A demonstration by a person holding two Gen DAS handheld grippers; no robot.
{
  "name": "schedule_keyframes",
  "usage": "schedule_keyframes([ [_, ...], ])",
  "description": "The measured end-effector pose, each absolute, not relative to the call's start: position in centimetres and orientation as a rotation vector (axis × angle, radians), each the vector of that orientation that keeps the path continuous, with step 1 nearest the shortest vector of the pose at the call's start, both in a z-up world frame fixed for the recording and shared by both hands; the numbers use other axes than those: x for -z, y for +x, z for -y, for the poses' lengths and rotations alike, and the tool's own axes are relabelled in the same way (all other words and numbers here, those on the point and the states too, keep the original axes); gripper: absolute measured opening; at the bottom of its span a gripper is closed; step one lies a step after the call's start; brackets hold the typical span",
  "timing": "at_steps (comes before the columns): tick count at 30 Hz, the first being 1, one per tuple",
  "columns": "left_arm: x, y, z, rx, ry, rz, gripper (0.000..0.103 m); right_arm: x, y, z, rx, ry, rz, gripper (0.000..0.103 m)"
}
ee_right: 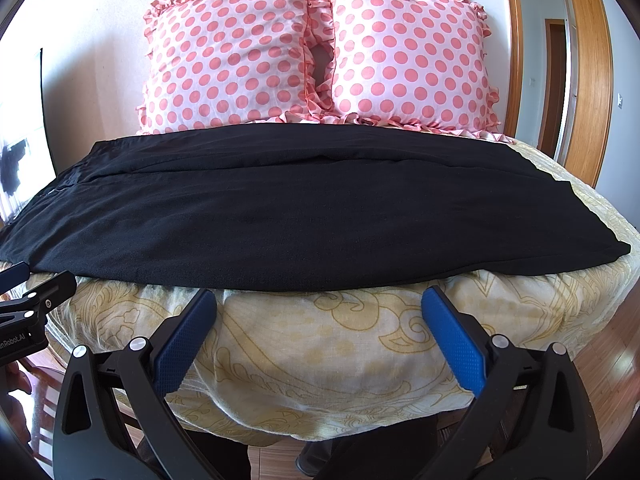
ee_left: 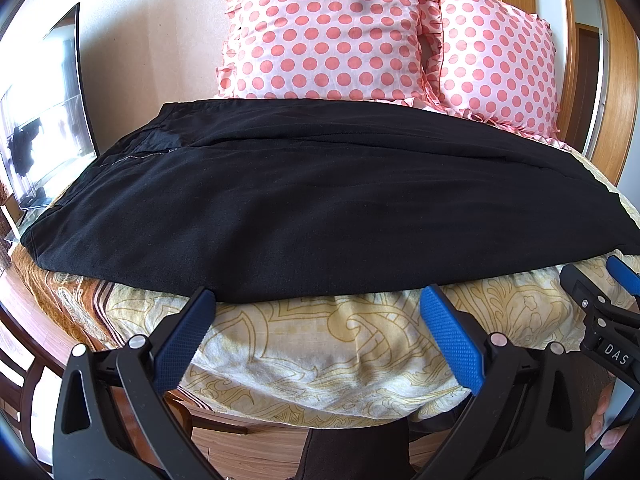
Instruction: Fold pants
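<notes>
Your left gripper [ee_left: 318,300] stands wide apart, holding nothing, its blue ribbed pads [ee_left: 452,336] framing the lower middle of the left wrist view. The near edge of the pants [ee_left: 320,220] lies just above the fingertips, and the left pad's tip appears to touch that hem. Your right gripper [ee_right: 320,300] is likewise spread wide and empty at the bottom of its view, its tips just short of the cloth.

The pants are black, matte and soft, laid flat across the bed [ee_right: 340,340] from left to right. The waist with its zipper [ee_left: 136,157] sits at the upper left of the left view. The leg ends taper to a corner at the right of the right view. A long crease runs between the two legs.

Under them the bedspread is cream with yellow scrollwork, lumpy and rounded at the near edge. A strip of bare bedspread shows between the pants and that edge. Behind the pants two pink polka-dot pillows [ee_right: 320,56] with ruffled borders lean upright, their frills reaching the far hem. A mirror [ee_left: 44,120] stands at the far left.
</notes>
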State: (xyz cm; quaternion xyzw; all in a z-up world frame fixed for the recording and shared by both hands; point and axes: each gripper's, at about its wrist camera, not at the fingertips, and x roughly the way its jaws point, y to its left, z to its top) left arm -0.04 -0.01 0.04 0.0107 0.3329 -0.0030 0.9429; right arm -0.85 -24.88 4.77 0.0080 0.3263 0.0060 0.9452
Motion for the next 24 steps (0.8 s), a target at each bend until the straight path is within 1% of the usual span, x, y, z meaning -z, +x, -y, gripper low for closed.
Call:
schedule_keyframes([
  [13,0.0,0.0,0.0,0.006,0.022,-0.678,0.101,-4.5,-0.8,25.0,-0.024,0.012,-0.669,0.102],
  [17,-0.1,0.0,-0.1,0.019,0.022,-0.684,0.101,-5.2,-0.9,26.3,-0.116,0.031,-0.682,0.102],
  [20,-0.6,-0.4,-0.9,0.082,-0.021,-0.682,0.101,-6.5,-1.6,29.6,-0.162,0.121,-0.636,0.102],
  [24,-3.0,-1.7,-2.8,0.121,-0.187,-0.603,0.101,-10.0,-0.5,34.4,-0.064,0.157,-0.548,0.102],
])
